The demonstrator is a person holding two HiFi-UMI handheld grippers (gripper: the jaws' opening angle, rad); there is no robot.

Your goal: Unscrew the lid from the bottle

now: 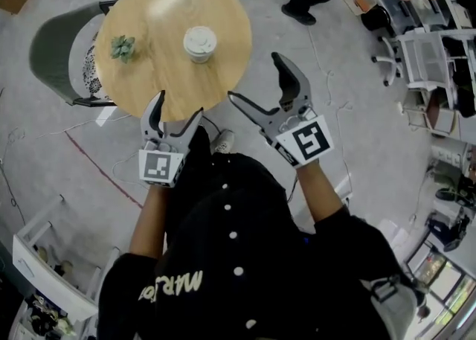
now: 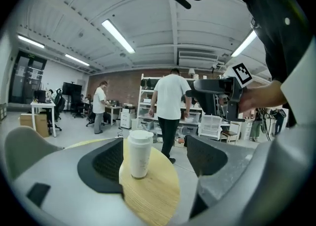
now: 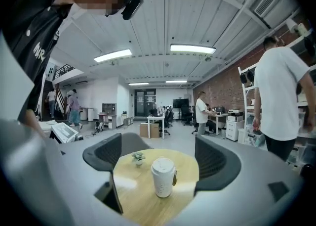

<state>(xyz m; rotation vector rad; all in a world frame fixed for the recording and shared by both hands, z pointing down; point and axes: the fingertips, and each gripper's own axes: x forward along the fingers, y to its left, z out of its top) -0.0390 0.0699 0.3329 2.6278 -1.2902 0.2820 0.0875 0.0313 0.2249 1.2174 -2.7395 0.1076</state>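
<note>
Head view: a white bottle [image 1: 199,42] is seen standing upright on a round wooden worktop [image 1: 167,0], with its lid [image 1: 199,36] on. A small potted plant [image 1: 123,47] is set to its left, apart from it. The left hand-held gripper [image 1: 178,106] is held at the near edge of the worktop with its jaws spread and nothing in them. The right hand-held gripper [image 1: 254,77] is held off the worktop's near right edge, spread wider and likewise empty. Neither is touching the bottle. What is inside the bottle cannot be seen. On the floor at lower left, a white crate [image 1: 30,260] holds what may be small dark items, too blurred to name.

Left gripper view: the bottle [image 2: 139,153] is framed between the parted jaws but stands beyond them on the worktop [image 2: 155,195], untouched.

Right gripper view: the bottle [image 3: 163,176] is seen between the wide-apart jaws, farther off on the worktop [image 3: 136,190], with the plant [image 3: 138,158] behind it.
</note>
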